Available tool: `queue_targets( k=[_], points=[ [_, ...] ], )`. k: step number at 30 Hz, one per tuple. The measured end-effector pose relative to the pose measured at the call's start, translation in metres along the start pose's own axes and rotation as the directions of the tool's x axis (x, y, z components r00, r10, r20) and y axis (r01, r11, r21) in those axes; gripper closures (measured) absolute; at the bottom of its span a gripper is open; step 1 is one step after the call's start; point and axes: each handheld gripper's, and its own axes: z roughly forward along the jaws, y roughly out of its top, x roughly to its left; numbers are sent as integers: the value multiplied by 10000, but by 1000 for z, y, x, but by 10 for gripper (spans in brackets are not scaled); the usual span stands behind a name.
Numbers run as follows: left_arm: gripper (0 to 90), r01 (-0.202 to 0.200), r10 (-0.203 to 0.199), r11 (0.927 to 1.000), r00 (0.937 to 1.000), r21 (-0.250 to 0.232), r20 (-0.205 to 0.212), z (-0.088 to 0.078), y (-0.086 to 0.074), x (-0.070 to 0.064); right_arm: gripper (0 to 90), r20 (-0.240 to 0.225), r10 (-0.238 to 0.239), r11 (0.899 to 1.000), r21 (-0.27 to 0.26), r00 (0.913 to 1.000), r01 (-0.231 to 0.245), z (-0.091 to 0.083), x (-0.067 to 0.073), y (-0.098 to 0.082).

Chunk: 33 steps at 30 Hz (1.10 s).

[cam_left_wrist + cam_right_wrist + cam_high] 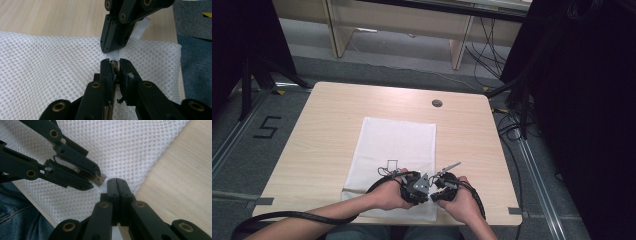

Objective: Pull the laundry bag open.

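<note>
Near edge: the white mesh bag lies flat on the table, its long axis running away from the person, its near end at the table's front edge, where both hands work.
Left claw: clenched, the jaws nearly together on a small pale brown piece at the bag's near edge, perhaps a zip pull; too small to tell for sure. In the high view it sits at.
Right claw: clenched tight, jaws meeting, pinching a white strip that comes off the bag's edge. In the high view it sits at.
Key relation: the two claws meet tip to tip, almost touching, over the same spot on the near edge, right of the bag's middle line. Neither is nearer; both are at it already.
Judgement: the next move likely pulls the two grips apart along the edge, so the hold on each small piece matters.
Farther off: the rest of the bag stretches flat toward the table's far side, where a small round grommet sits beyond it.
</note>
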Motion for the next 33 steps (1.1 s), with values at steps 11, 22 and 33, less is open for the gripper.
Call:
queue_targets(
  k=[11, 22, 33],
  points=[
    [813, 466, -465, 9989, 9988, -48, 135, 0, 0, 2, 900, 59, -112, 9998, -168, 9999, 113, -3, 0, 3],
    [815, 716, -715, 9974, 9974, -82, 126, -1, -1, 1, 900, 81, -364, 9993, 58, 9993, 363, 2, 1, 3],
    [817, 543, -542, 9985, 9985, -75, 125, -4, 0, 2, 900, 287, -486, 9988, 131, 9984, 482, 2, 1, 4]
  ],
)
